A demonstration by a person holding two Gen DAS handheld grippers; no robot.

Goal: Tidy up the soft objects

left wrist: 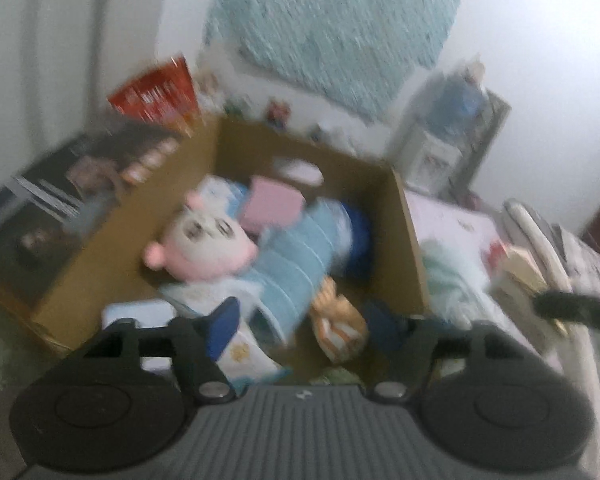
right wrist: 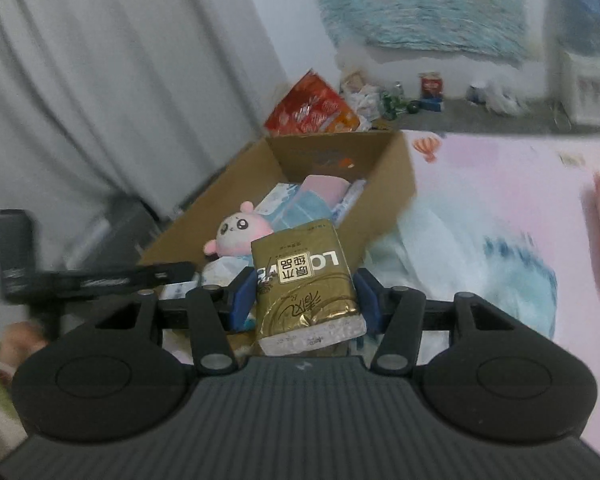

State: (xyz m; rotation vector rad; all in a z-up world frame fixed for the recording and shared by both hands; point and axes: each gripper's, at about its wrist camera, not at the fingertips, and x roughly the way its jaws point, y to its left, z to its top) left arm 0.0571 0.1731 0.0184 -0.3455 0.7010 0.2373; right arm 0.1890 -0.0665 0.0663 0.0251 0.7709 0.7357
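Note:
An open cardboard box (left wrist: 405, 240) (right wrist: 392, 184) stands on the floor with soft things inside. Among them are a pink-and-white plush (left wrist: 204, 248) (right wrist: 236, 232), a pink pack (left wrist: 272, 204) (right wrist: 324, 188), a light blue striped bundle (left wrist: 296, 264) and an orange plush (left wrist: 336, 320). My left gripper (left wrist: 306, 322) hangs open over the box's near end, its pads pressing on nothing. My right gripper (right wrist: 305, 298) is shut on a gold tissue pack (right wrist: 304, 280), held just short of the box. The left view is blurred.
A red snack bag (left wrist: 156, 92) (right wrist: 312, 108) leans behind the box. A pink play mat (right wrist: 500, 184) spreads to the right, with a water dispenser (left wrist: 448, 136) (right wrist: 584, 80) by the wall. A grey curtain (right wrist: 100, 80) hangs at the left. Small clutter lines the wall's foot.

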